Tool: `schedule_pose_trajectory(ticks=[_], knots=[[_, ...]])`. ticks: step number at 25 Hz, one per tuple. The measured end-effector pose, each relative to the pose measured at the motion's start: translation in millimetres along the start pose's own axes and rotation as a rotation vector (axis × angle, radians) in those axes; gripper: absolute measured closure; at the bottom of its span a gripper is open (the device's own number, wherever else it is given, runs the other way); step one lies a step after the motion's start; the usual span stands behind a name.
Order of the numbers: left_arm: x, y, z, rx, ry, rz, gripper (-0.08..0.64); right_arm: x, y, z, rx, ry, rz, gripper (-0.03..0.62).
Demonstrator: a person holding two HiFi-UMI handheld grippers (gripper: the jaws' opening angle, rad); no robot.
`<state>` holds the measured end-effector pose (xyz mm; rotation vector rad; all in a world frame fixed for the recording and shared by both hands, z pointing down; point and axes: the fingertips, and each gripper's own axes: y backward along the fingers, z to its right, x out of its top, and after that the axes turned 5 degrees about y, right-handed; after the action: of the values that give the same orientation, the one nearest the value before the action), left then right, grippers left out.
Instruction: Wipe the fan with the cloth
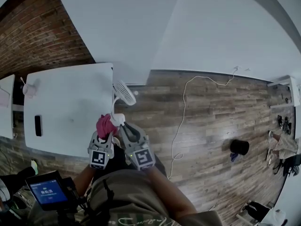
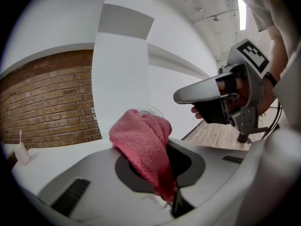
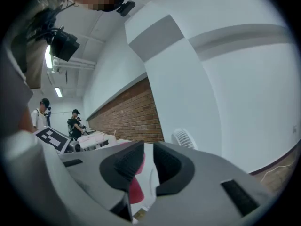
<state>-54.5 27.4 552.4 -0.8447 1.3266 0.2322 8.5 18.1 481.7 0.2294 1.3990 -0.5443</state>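
Left claw [image 2: 162,171] clamped tight on the pink cloth [image 2: 141,142], held up near the fan [image 1: 124,93] by the edge of the white table [image 1: 66,102], ready to wipe. Right claw [image 3: 146,166] barely parted, gripping nothing, likely there to steady it. Wooden floor [image 1: 211,121] below, brick wall [image 1: 37,36] beyond, cable [image 1: 181,117] trailing.

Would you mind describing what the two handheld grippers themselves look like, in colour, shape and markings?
Both the left gripper and the right gripper have light grey moulded shells that taper to two jaws. Each carries a cube with black-and-white square markers at its rear. The pads inside the jaws are black and ribbed. The handle of the right one is black.
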Motion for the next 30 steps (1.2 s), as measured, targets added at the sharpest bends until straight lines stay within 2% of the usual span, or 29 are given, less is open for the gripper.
schedule_pose_trajectory(ticks=[2, 4, 8, 9, 17, 20, 22, 23, 27, 30], knots=[[5.9, -1.1, -7.0, 0.004, 0.015, 0.014, 0.497, 4.0, -13.1, -15.2, 0.096, -0.032, 0.003, 0.386], [12.4, -2.6, -12.5, 0.010, 0.022, 0.019, 0.496, 6.3, -23.9, -28.4, 0.178, -0.033, 0.000, 0.308], [22.7, -2.3, -11.7, 0.015, -0.006, 0.023, 0.495, 0.5, -35.5, -44.5, 0.271, -0.024, -0.027, 0.225], [25.2, -1.2, -10.7, 0.012, -0.013, 0.031, 0.495, -2.7, -37.6, -47.4, 0.286, -0.022, -0.039, 0.221], [34.2, 0.2, 2.4, -0.019, -0.062, 0.059, 0.496, -11.9, -48.8, -62.1, 0.343, -0.015, -0.061, 0.227], [34.0, -0.5, 0.8, -0.015, -0.057, 0.065, 0.495, -14.6, -49.9, -67.7, 0.354, -0.031, -0.066, 0.298], [33.0, -1.7, 0.6, -0.023, -0.074, 0.063, 0.495, -15.9, -50.8, -68.6, 0.357, -0.050, -0.071, 0.305], [32.0, -2.1, 1.6, -0.032, -0.080, 0.059, 0.495, -16.3, -50.6, -69.0, 0.362, -0.052, -0.075, 0.329], [28.5, -2.7, 5.0, -0.056, -0.052, 0.054, 0.496, -16.7, -48.5, -69.1, 0.380, -0.015, -0.087, 0.435], [28.6, -3.9, 7.5, -0.067, -0.031, 0.059, 0.494, -15.1, -45.6, -66.4, 0.361, 0.018, -0.082, 0.472]])
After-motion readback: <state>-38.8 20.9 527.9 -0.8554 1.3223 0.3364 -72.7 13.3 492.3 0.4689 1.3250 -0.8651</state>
